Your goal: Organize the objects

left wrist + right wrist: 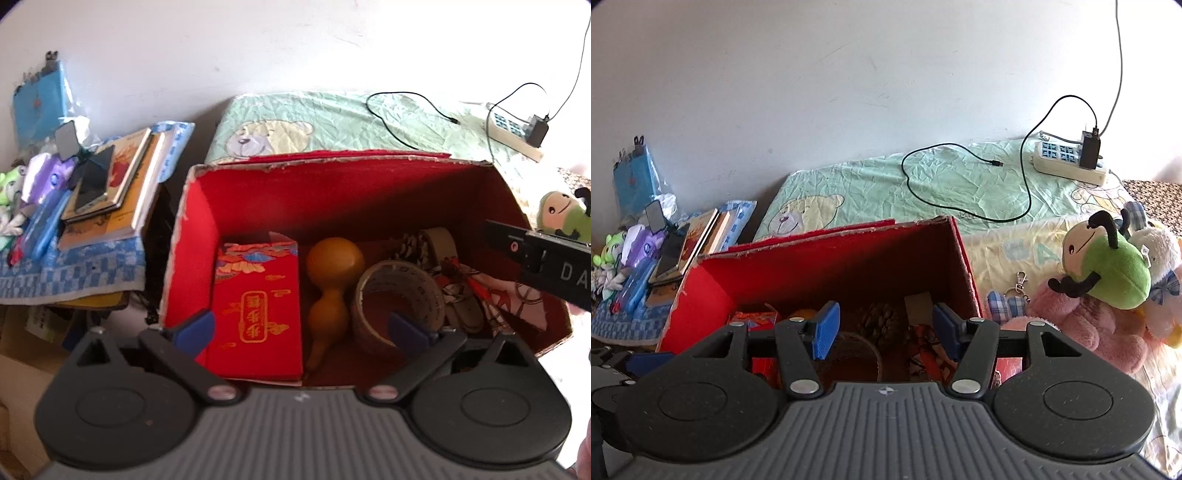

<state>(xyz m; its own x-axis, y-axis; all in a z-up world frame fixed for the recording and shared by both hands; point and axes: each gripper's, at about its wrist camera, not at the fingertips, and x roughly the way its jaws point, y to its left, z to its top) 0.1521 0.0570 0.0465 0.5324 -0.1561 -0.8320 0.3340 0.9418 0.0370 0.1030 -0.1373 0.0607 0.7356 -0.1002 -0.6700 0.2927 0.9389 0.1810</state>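
Observation:
A red cardboard box stands open on the bed. Inside lie a red packet with gold print, an orange gourd, a tape roll, a pine cone and patterned cloth. My left gripper hangs open above the box's near side, nothing between its blue pads. My right gripper is open over the same box, empty too. Part of the right gripper's body shows at the left view's right edge. Plush toys lie right of the box.
A stack of books and small toys sit on a blue checked cloth left of the box. A power strip with a charger and black cable lies on the green bedsheet behind. A white wall is at the back.

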